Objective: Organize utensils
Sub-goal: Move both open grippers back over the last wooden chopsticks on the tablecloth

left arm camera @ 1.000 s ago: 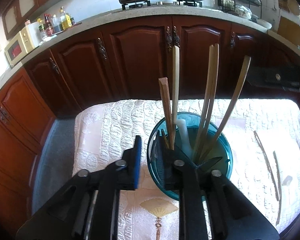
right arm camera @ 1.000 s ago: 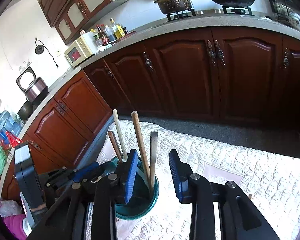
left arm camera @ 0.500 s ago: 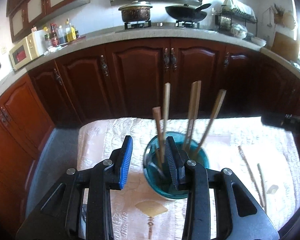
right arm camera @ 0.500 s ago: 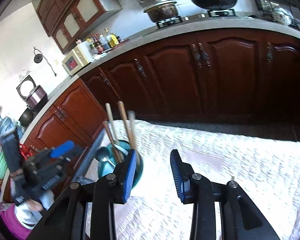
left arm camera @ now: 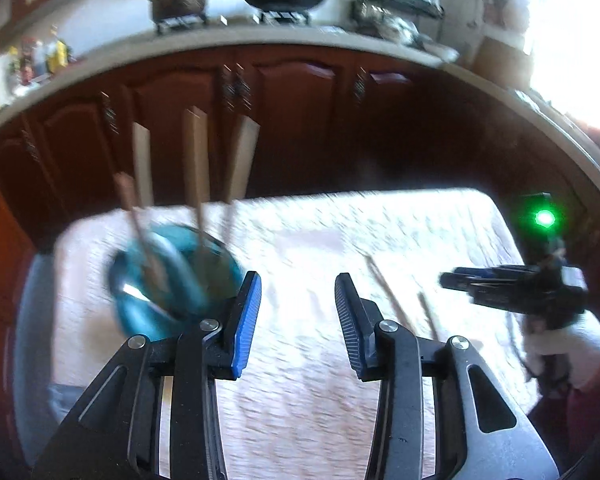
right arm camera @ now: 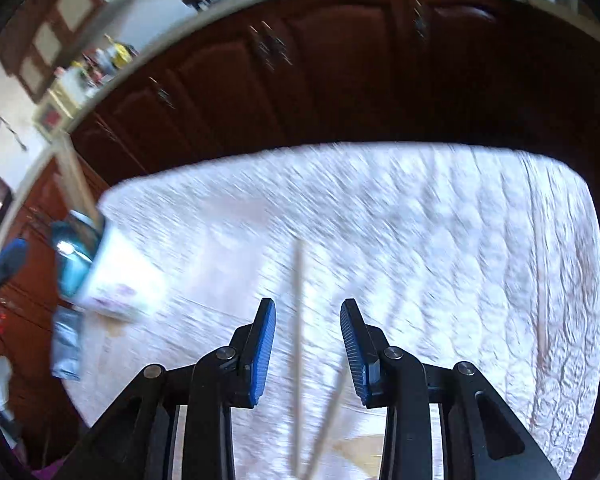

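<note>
Below right tool [right arm camera: 308, 344], chopstick [right arm camera: 298, 320] btwn open pads, untouched

Heavy motion blur; window glare

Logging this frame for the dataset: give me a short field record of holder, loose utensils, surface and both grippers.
holder: teal cup, upright utensils inside, blurred
loose utensils: thin chopsticks flat on the cloth
surface: white quilted tablecloth
left gripper: opening, nothing between the fingers
right gripper: open, over a chopstick, not gripping
image quality: motion blur in both views
</note>
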Action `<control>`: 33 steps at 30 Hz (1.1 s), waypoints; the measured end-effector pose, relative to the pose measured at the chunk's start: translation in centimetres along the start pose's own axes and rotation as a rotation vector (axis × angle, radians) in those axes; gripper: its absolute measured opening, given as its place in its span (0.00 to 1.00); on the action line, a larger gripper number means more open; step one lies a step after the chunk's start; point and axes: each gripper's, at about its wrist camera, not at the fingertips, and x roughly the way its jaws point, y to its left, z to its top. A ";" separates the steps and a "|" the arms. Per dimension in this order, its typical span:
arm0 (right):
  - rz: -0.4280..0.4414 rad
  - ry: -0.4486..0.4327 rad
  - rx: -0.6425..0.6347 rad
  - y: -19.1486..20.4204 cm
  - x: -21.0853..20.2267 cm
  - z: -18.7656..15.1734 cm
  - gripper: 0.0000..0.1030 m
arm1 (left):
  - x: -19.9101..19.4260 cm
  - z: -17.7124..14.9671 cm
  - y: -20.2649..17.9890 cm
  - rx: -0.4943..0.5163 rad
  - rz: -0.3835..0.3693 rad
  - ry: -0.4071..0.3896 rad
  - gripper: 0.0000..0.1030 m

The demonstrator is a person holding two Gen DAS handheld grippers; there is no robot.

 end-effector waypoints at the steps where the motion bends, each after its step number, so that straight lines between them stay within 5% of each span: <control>1: -0.003 0.020 0.010 -0.5 0.9 -0.3 0.29 | 0.7 -0.1 -0.7 0.003 -0.011 0.016 0.36; 10: -0.019 0.130 0.072 -3.6 6.0 -2.8 0.22 | 7.0 -1.2 -3.1 -0.049 -0.085 0.177 0.36; 14: -0.030 0.132 0.072 -4.2 7.0 -3.1 0.08 | 9.9 -0.7 -4.0 -0.073 -0.109 0.219 0.36; 33: 0.075 0.163 0.110 -9.7 6.6 -0.9 0.07 | 23.3 1.7 -8.5 -0.100 -0.075 0.342 0.35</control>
